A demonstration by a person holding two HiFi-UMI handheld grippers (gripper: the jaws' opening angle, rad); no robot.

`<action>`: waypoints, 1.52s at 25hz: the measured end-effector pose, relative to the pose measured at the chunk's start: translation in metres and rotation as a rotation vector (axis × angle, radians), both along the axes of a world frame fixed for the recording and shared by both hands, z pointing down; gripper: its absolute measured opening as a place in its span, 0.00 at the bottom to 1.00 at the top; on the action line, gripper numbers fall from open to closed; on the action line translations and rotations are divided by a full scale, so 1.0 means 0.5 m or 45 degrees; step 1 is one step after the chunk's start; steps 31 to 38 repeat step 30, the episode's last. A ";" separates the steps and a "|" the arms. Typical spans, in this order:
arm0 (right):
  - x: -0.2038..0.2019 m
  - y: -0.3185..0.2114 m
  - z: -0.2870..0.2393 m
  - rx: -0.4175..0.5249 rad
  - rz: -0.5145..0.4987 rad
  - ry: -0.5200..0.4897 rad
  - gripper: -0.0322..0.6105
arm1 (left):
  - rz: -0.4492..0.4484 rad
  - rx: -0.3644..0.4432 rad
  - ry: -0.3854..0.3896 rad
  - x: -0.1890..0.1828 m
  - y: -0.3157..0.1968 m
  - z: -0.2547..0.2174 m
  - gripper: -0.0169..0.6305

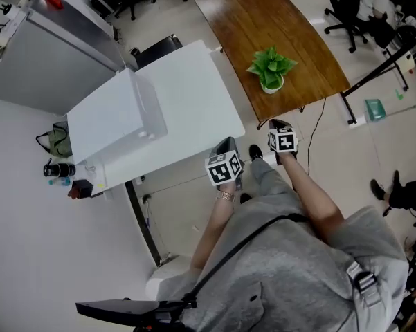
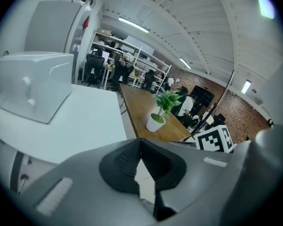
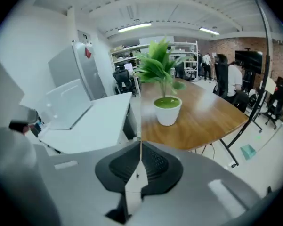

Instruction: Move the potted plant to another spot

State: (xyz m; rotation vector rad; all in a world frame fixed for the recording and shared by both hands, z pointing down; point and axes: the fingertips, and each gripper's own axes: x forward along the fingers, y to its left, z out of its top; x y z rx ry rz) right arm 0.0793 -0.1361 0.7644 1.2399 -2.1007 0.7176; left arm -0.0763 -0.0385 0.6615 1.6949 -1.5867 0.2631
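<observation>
The white table (image 1: 194,95) carries a white box (image 1: 118,113) on its left half, its right half bare; a narrow gap parts it from the wooden table (image 1: 297,26); the left gripper (image 1: 228,146) hangs off the white table's near corner, clenched on nothing; the right gripper (image 1: 279,125), likewise clenched and empty, hangs just off the wooden table's near edge; the potted plant (image 1: 270,71) stands near that edge, bare wood beyond; only the right gripper view faces it squarely.

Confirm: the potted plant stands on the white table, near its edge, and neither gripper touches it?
One thing is wrong: the potted plant stands on the brown wooden table, not the white table, as the head view shows. The rest holds: it is near the table's edge, and neither the left gripper nor the right gripper touches it.
</observation>
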 end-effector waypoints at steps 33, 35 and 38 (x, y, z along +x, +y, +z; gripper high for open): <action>-0.166 0.352 -0.355 0.030 -0.565 -0.370 0.06 | 0.010 0.133 -0.053 0.114 0.149 -0.124 0.05; -0.166 0.352 -0.355 0.030 -0.565 -0.370 0.06 | 0.010 0.133 -0.053 0.114 0.149 -0.124 0.05; -0.166 0.352 -0.355 0.030 -0.565 -0.370 0.06 | 0.010 0.133 -0.053 0.114 0.149 -0.124 0.05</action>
